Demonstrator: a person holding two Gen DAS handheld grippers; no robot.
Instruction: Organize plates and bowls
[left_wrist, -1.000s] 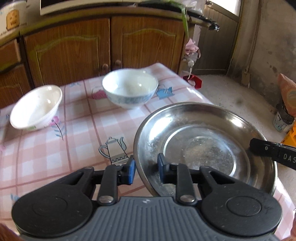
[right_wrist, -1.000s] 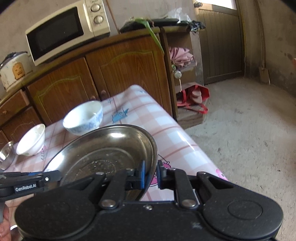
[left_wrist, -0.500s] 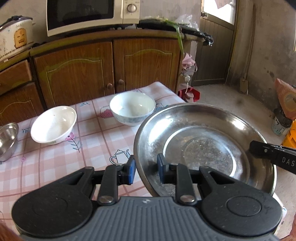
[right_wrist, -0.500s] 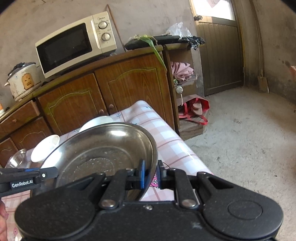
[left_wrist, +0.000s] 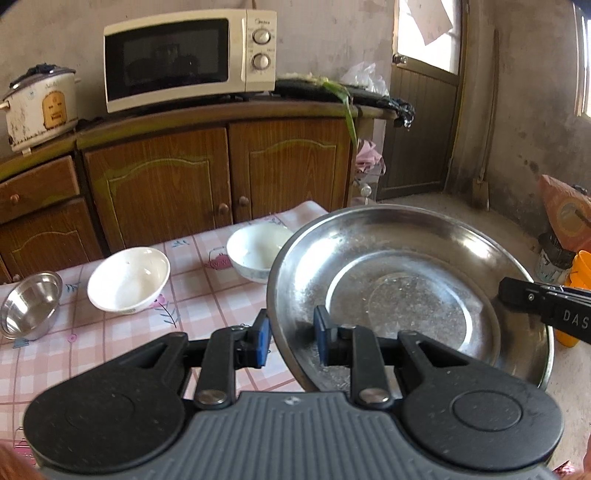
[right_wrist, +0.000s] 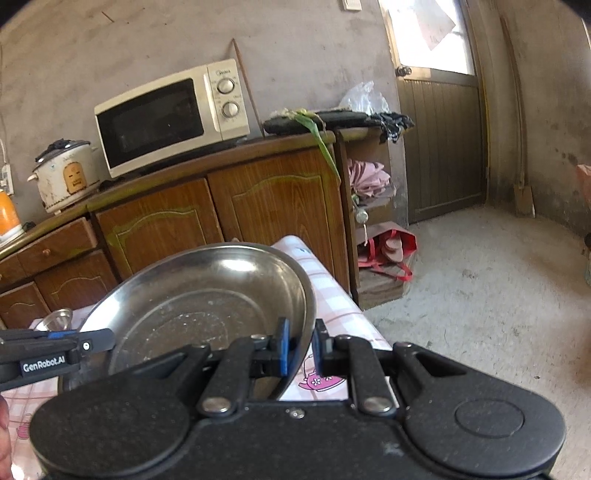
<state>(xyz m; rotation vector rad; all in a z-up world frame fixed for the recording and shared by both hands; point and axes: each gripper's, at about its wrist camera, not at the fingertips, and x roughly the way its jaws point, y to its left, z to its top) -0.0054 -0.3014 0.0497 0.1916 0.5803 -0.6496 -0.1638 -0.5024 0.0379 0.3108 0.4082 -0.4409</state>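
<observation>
steel plate now rides higher than a second ago: it is off the checked tablecloth, with more of the cabinets and microwave showing behind it. left gripper pinches the near-left rim, one pad inside, one outside; right gripper is clamped on the opposite rim the same way. white bowl, patterned bowl and small steel bowl sit on the table to the left. judgement: lift done, carry toward a stacking spot comes next.

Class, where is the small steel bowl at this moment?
In the left wrist view, the small steel bowl sits at the far left of the pink checked tablecloth, beside the plain white bowl.
</observation>
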